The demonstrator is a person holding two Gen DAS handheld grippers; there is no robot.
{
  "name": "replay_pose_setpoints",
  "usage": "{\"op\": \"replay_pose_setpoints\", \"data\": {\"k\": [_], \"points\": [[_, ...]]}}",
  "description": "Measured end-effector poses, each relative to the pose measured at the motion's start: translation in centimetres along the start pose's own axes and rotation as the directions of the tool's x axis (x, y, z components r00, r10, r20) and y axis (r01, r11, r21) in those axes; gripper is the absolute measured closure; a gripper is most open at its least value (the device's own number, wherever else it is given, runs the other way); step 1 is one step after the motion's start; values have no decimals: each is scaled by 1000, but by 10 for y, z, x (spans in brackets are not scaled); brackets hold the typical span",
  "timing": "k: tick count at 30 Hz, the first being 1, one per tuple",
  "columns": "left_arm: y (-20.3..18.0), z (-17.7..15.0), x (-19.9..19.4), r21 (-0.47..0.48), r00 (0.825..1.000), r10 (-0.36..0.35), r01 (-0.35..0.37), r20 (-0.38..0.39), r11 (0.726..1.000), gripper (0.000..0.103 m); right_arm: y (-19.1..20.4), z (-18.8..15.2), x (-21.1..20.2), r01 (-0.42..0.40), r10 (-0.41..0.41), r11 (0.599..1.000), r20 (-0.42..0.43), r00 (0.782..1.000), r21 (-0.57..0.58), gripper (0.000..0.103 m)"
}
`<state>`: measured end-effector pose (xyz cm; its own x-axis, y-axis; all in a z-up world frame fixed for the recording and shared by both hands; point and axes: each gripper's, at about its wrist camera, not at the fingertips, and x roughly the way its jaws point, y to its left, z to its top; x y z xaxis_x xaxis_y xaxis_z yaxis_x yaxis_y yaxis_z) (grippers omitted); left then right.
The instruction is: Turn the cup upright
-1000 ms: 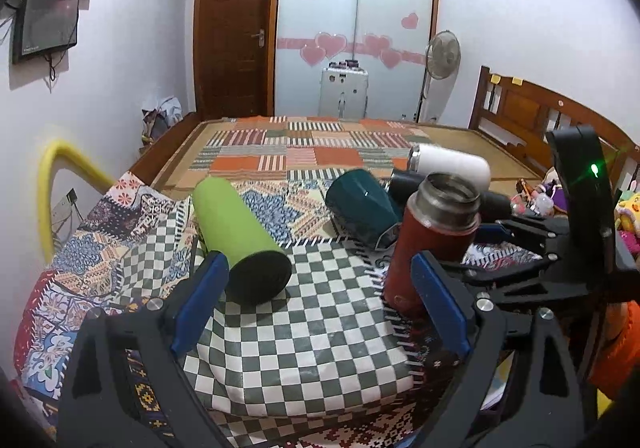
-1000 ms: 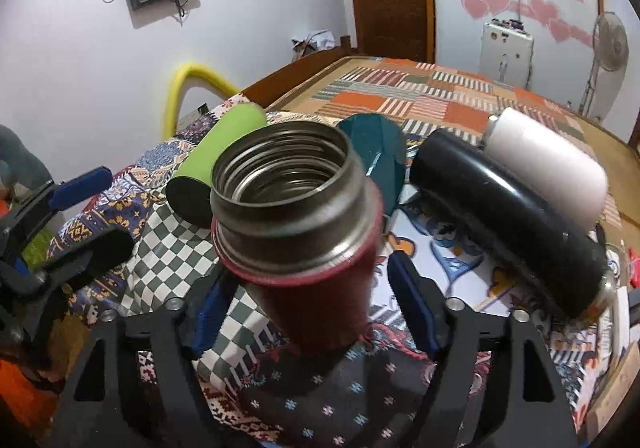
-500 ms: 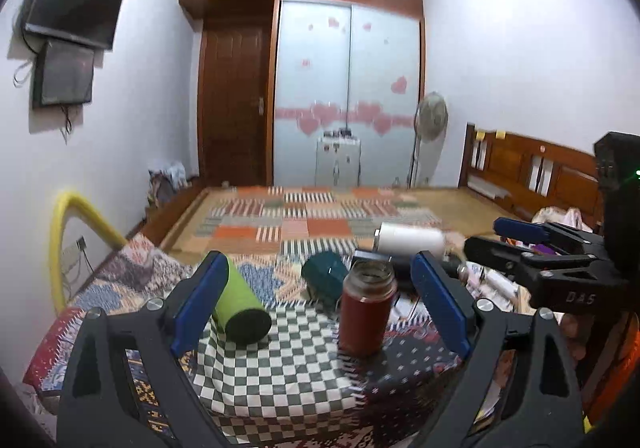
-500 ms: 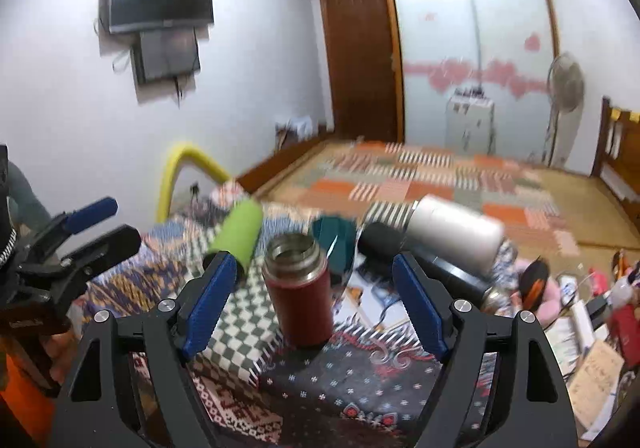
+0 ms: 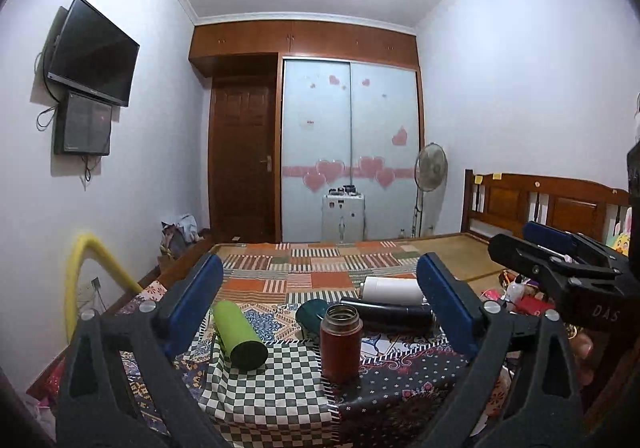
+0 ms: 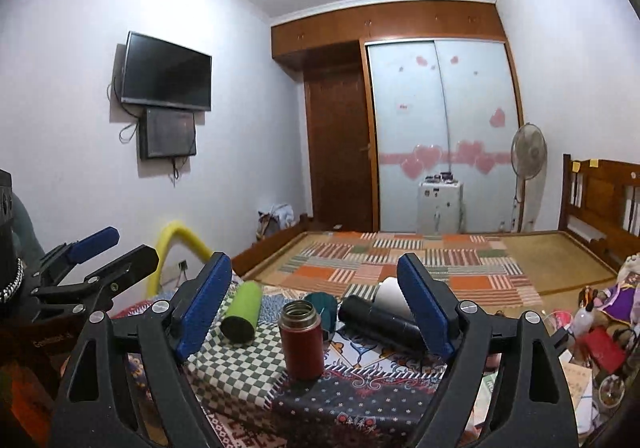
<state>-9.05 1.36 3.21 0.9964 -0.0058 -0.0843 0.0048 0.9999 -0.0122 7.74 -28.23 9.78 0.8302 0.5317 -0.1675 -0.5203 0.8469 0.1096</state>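
A red flask cup (image 5: 341, 344) with a steel rim stands upright on the cloth-covered table (image 5: 280, 392), mouth open upward; it also shows in the right wrist view (image 6: 301, 342). My left gripper (image 5: 320, 308) is open and empty, held back from the table. My right gripper (image 6: 316, 306) is open and empty, also well back; it shows at the right edge of the left wrist view (image 5: 560, 260). The left gripper shows at the left of the right wrist view (image 6: 100, 260).
A green cup (image 5: 239, 334), a dark teal cup (image 5: 312, 314), a black flask (image 5: 386, 318) and a white flask (image 5: 392, 288) lie on their sides behind the red cup. Clutter (image 6: 592, 340) sits at the table's right. A bed (image 5: 320, 260) lies beyond.
Both grippers have pulled back and up from the table. The right gripper let go of the red cup, which stays standing upright. The other cups have not moved.
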Motion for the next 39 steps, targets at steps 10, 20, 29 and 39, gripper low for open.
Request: {"op": "replay_pose_setpoints", "data": {"k": [10, 20, 29, 39], "points": [[-4, -2, -11, -3, 1000, 16, -16, 9, 1000, 0, 5, -11, -20, 78, -77, 997, 58, 995, -5, 0], [-6, -4, -14, 9, 1000, 23, -23, 13, 1000, 0, 6, -14, -28, 89, -88, 996, 61, 994, -10, 0], [-6, -4, -12, -2, 1000, 14, -14, 0, 1000, 0, 6, -14, -30, 91, -91, 996, 60, 994, -5, 0], [-5, -5, -9, -3, 1000, -2, 2, -17, 1000, 0, 7, -14, -32, 103, -103, 995, 65, 993, -3, 0]]}}
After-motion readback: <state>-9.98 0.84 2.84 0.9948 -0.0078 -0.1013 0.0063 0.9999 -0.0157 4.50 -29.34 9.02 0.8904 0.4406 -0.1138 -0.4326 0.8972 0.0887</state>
